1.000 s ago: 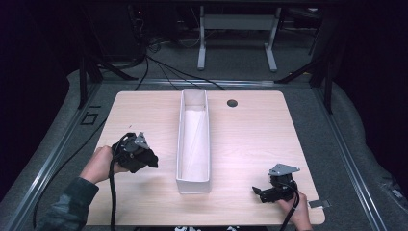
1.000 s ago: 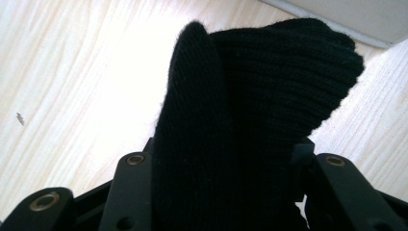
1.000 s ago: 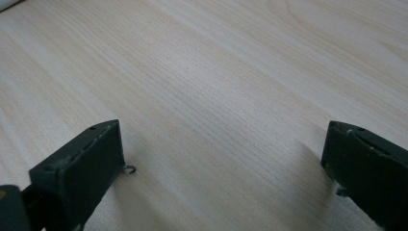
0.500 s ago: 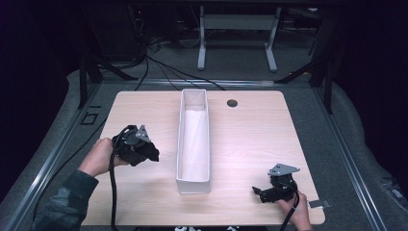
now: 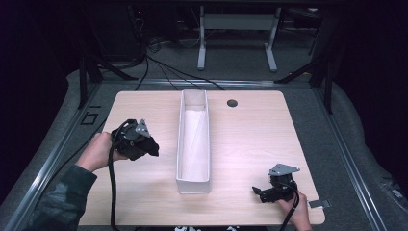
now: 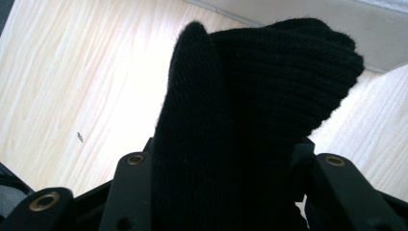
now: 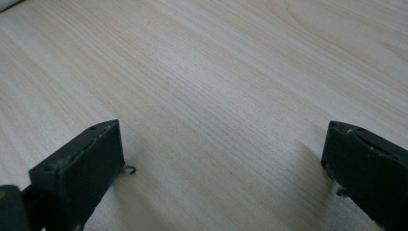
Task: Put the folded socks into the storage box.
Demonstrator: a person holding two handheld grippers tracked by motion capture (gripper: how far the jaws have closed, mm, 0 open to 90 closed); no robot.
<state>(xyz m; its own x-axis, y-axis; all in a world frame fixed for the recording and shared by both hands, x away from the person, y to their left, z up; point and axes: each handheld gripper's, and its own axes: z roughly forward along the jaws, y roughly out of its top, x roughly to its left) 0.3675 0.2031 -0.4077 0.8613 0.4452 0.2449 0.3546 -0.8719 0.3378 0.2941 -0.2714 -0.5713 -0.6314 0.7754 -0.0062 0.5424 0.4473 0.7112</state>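
Left hand-held gripper (image 5: 144, 144) clamped on black knit cloth (image 6: 250, 115), left of white tray (image 5: 194, 180); right hand-held gripper (image 7: 221, 159) jaws apart over surface (image 5: 250, 139)

Bright overhead light on the table (image 5: 250, 144), dark surroundings, soft grainy views, glare on wood

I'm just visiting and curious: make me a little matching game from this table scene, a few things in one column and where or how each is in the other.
Things:
1. left hand-held gripper
2. right hand-held gripper
3. white bin
4. black knitted cloth

States:
A. long and narrow, running down the middle of the table
B. jaws wide apart, nothing between them, near the table's front right corner
C. pinched between two black jaws
D. shut on something dark, left of the bin

Pairs: 1-D, 2-B, 3-A, 4-C
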